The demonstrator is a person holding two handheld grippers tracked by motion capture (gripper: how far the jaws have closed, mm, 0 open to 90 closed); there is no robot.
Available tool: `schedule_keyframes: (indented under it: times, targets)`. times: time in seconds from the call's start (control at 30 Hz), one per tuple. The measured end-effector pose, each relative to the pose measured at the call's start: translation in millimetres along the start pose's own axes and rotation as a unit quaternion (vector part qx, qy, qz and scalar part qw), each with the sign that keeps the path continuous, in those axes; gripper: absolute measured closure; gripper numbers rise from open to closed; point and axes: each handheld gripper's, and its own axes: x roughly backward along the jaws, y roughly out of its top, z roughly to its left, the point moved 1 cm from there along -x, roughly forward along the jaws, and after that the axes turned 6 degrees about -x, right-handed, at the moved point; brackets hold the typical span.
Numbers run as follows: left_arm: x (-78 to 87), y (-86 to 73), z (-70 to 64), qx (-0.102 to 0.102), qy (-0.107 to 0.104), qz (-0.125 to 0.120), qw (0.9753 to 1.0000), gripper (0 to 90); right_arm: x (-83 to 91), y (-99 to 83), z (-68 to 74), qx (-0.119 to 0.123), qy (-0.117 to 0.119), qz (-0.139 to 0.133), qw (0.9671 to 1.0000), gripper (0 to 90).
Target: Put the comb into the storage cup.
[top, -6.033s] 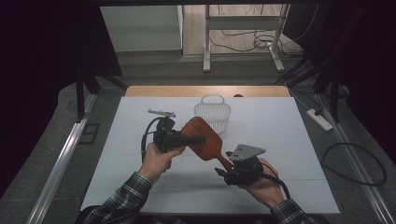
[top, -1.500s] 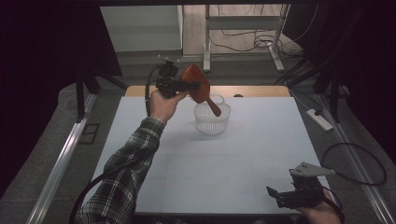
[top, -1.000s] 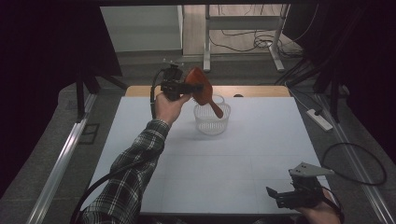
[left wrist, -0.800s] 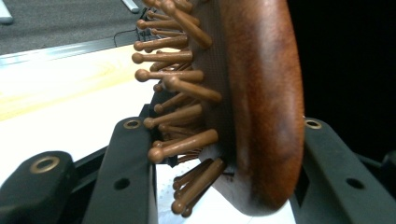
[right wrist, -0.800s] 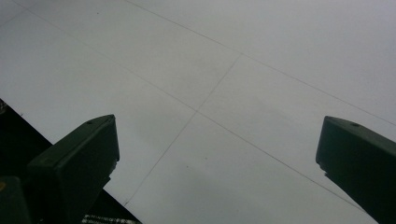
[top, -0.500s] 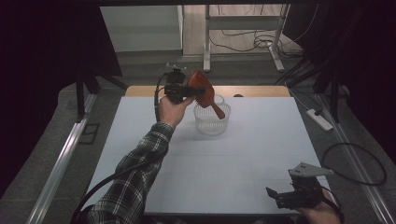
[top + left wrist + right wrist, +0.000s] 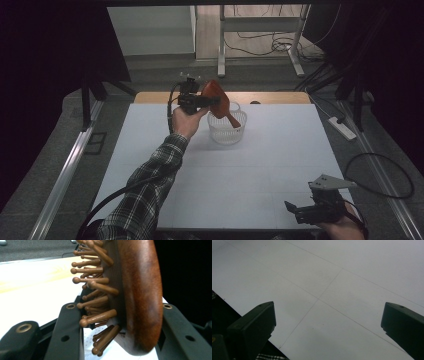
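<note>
Because the left gripper's point(image 7: 212, 101) jaws are clamped across the head of the brush point(image 7: 135, 295), one jaw against the smooth wooden back and the other in among the bristle pins point(image 7: 96, 286), the handle is left free to lead. In the high view the brush point(image 7: 218, 100) hangs tilted over the basket point(image 7: 227, 129), its head up by the gripper and its handle slanting down toward the basket's right rim. Whether the handle tip touches the rim or sits just inside cannot be told. Holding it by the head looks deliberate: the narrow end can enter the opening first, and the jaws need not go down inside the walls. The left hand point(image 7: 186, 120) reaches well forward from a plaid sleeve point(image 7: 145, 200), since the basket stands near the far edge of the white table point(image 7: 280, 165).

The right gripper point(image 7: 305, 212) rests at the near right corner, well apart from the basket. Its jaws stand wide apart with nothing between them, bare table showing past them in its own view. It seems parked there to stay out of the way.

The step in hand looks like lowering the brush into the basket, handle first.
</note>
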Motion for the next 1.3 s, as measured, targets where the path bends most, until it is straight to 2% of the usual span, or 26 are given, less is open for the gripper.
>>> schedule_keyframes:
  times: [0.3,0.5,0.77,1.03,1.17,1.3]
  targets:
    - [-6.9,-9.4,5.3,0.011,-0.001,0.004,0.9999,58.6,0.0,-0.1,0.0,0.001,0.001,0.001,1.0000,0.3]
    - [-8.0,-14.7,10.4,0.022,-0.005,-0.003,0.9997,58.4,-0.1,-0.1,0.0,0.001,0.001,0.001,1.0000,0.4]
    - [-8.3,-19.4,11.7,0.023,0.001,-0.006,0.9997,57.9,-0.5,0.0,0.3,0.003,0.001,0.003,1.0000,0.5]
    - [-7.9,-27.4,17.7,0.038,0.014,-0.008,0.9991,57.2,-1.0,0.1,0.8,0.004,0.000,0.006,1.0000,0.6]
    - [-10.7,-34.7,22.8,0.063,-0.004,-0.010,0.9980,57.0,-1.2,0.2,0.9,0.004,-0.001,0.007,1.0000,0.6]
    - [-13.7,-36.2,21.5,0.068,-0.010,-0.011,0.9976,56.6,-1.3,0.1,1.1,0.005,-0.002,0.007,1.0000,0.6]
